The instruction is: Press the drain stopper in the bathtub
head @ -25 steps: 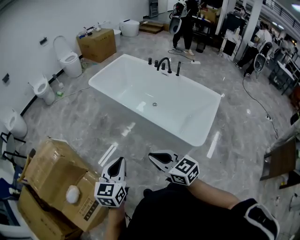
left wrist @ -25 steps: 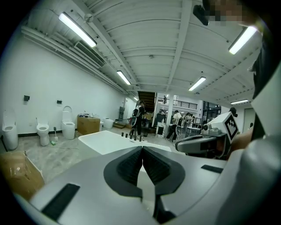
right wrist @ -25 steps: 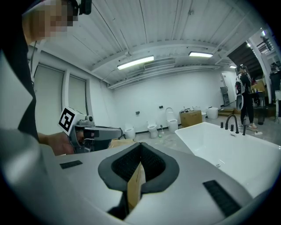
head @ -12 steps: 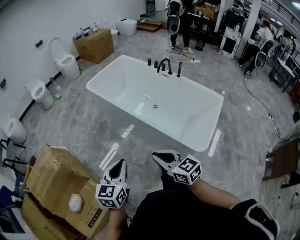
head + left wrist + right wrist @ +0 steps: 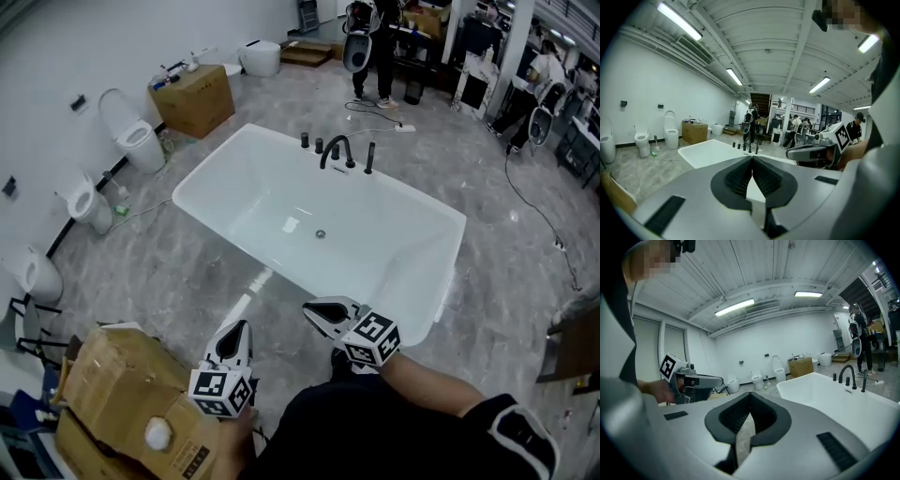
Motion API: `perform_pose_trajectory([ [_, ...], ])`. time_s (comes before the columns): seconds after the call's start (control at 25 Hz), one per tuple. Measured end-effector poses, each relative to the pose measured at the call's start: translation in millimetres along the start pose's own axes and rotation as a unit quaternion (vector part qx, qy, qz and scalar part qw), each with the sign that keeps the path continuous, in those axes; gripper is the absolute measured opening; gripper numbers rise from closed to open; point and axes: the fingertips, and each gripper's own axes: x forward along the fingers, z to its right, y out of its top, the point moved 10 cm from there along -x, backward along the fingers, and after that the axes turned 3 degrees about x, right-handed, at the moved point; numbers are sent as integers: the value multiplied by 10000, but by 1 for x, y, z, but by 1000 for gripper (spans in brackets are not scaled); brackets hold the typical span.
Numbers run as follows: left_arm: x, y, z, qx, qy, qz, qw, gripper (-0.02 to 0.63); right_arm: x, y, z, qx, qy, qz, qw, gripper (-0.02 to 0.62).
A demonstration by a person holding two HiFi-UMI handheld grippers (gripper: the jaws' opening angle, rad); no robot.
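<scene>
Approach step, by my read; no pressing yet. Drain stopper (image 5: 320, 233) sits mid-floor of the white bathtub (image 5: 253, 187), far ahead and well apart from both tools. Left gripper (image 5: 240, 324) and right gripper (image 5: 307, 311) are pinched together on nothing, near my body. Next I need to close in and lower one tip over the near rim onto the stopper.

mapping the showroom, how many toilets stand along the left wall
3: first toilet beside the cardboard box, second toilet midway, third toilet at the left edge. The white fixture farther back may be another.

No legible print, cardboard box (image 5: 112, 375) label unreadable
</scene>
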Motion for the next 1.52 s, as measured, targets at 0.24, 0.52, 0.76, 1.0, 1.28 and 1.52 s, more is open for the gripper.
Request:
perform_pose_trajectory([
  [0.24,76,31,-5,-59,40,-86,9999,12,15,26,69,-20,209,-70,9998,15],
  [0.52,128,46,-3,-70,6,-146,9999,12,11,30,124,130,95,-123,9998,14],
  [0.76,147,47,-27,-205,-66,-174,9996,12,29,36,140,196,-28,-171,9997,15],
  [1.0,155,52,-60,-266,-199,-124,9994,12,58,47,132,172,-95,-263,9995,15],
  [1.28,167,46,-99,-298,-418,-218,9984,12,94,46,124,271,-299,-373,9985,15],
  [1.52,190,41,-97,-471,-510,-241,9973,12,86,39,147,376,-492,-540,9966,14],
])
